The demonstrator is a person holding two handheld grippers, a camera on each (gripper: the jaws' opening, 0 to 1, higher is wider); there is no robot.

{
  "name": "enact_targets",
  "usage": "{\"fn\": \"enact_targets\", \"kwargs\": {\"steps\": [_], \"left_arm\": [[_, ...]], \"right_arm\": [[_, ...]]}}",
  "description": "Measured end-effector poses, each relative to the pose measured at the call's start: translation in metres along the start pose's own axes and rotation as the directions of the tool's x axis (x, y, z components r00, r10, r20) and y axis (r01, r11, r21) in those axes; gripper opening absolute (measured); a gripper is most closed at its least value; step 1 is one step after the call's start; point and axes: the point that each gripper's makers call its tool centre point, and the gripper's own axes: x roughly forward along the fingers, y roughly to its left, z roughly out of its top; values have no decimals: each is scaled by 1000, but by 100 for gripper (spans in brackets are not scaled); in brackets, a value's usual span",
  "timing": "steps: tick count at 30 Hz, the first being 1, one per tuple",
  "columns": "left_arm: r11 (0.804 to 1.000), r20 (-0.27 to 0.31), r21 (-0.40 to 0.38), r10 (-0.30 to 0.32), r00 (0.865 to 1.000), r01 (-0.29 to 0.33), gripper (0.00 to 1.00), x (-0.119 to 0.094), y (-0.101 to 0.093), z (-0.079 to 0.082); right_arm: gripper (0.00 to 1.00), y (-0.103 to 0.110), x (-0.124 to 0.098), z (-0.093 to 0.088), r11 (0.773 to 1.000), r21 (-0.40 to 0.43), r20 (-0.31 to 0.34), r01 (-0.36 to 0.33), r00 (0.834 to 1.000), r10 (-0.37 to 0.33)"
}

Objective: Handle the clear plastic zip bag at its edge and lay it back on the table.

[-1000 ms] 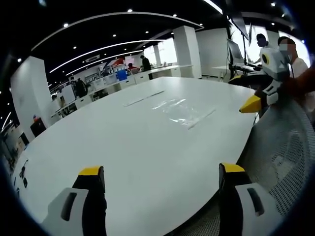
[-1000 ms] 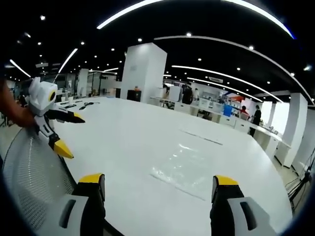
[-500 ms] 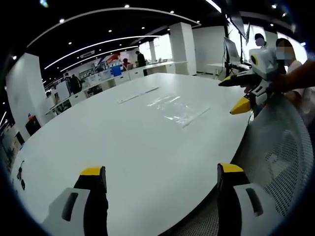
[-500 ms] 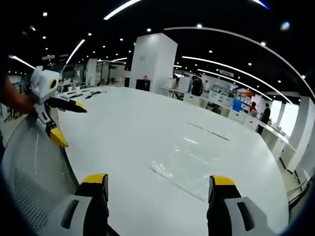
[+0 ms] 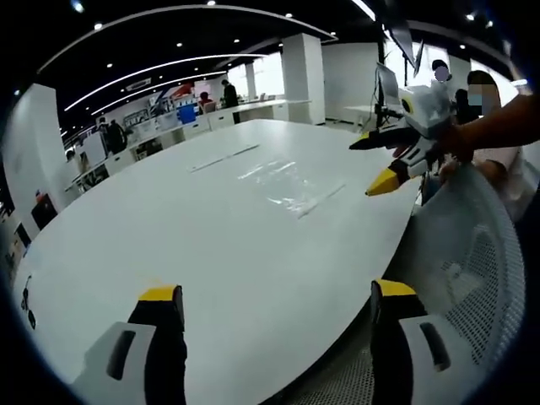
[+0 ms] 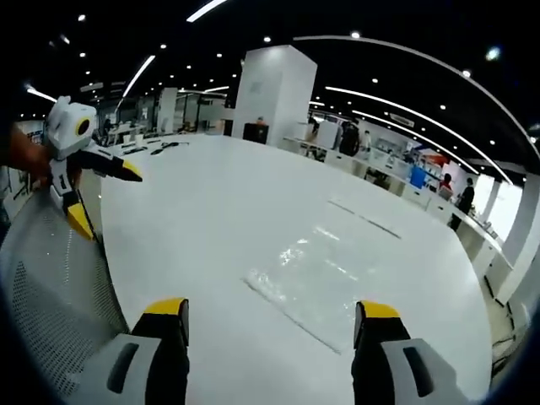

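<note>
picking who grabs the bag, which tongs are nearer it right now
The right tongs: the clear plastic zip bag lies flat on the white table just beyond their open yellow tips. The left tongs sit much farther back.

Clear plastic zip bag (image 5: 288,184) (image 6: 314,279): transparent, glossy, faintly creased; lying flat on the white bench (image 5: 169,245); its zip edge a straight strip along one side; untouched.

Lay crinkled and glossy: clear plastic zip bag (image 6: 314,278) (image 5: 288,184). Beneath, smooth white semi-gloss table (image 6: 211,219) (image 5: 169,245) (reflecting ceiling lights). Alongside, perforated grey mesh chair back (image 5: 472,278) (image 6: 51,287), matt.
</note>
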Motion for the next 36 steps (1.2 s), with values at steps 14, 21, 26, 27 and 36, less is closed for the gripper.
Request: {"fn": "enact_targets", "kwargs": {"steps": [14,21,26,27,36], "left_arm": [[1000,16,-18,-11,1000,11,89,3,-1,10],[1000,-7,-21,-7,1000,7,87,5,-1,5],[1000,2,-30,1,1000,-1,87,3,0,7],[999,5,-37,5,1000,-5,88,3,1,8],[997,14,-73,19,1000,-18,87,2,7,9]], "right_arm": [[71,-5,23,-14,998,-17,-54,-64,997,63],[65,-17,41,-27,996,39,-86,-76,993,79],[58,-22,47,-34,995,84,-116,-49,992,59],[57,-22,47,-34,995,86,-115,-51,992,61],[56,-22,52,-43,988,145,-158,-57,984,80]]}}
